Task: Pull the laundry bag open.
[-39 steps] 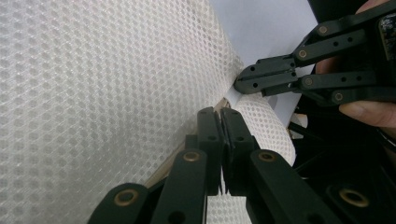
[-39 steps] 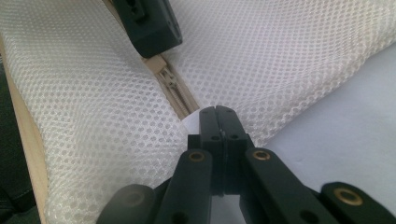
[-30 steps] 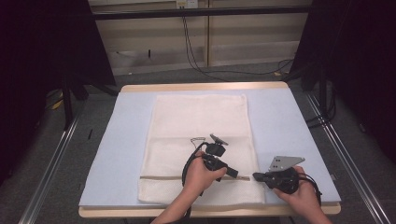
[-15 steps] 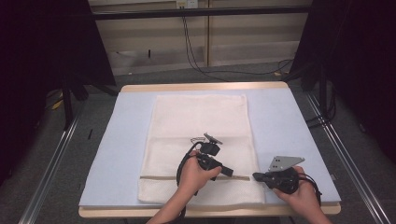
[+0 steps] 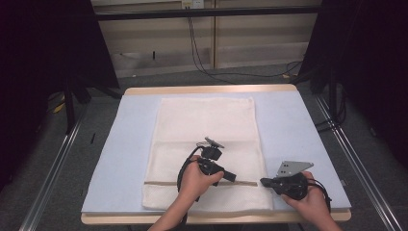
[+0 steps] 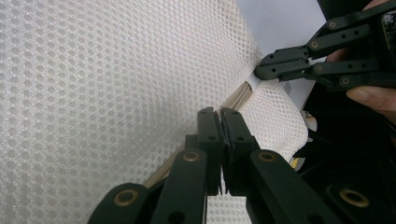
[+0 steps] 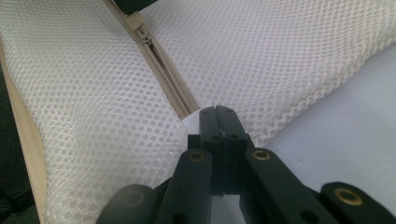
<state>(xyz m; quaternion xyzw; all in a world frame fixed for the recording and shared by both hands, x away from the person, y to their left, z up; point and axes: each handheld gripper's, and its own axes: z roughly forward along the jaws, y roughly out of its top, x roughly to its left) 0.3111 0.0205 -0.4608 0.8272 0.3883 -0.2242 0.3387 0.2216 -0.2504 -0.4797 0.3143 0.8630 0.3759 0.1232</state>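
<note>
No writing readable – both tools pinched on the mesh bag's zipper.

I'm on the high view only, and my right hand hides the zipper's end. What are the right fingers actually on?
Observer: In the left gripper view, the right gripper is shut on a small white tab at the end of the zipper, on the mesh bag's edge.
Operator: And my left one?
Observer: The left gripper is shut too. In the right gripper view, the beige pull tab seems to run up into its fingers.
</note>
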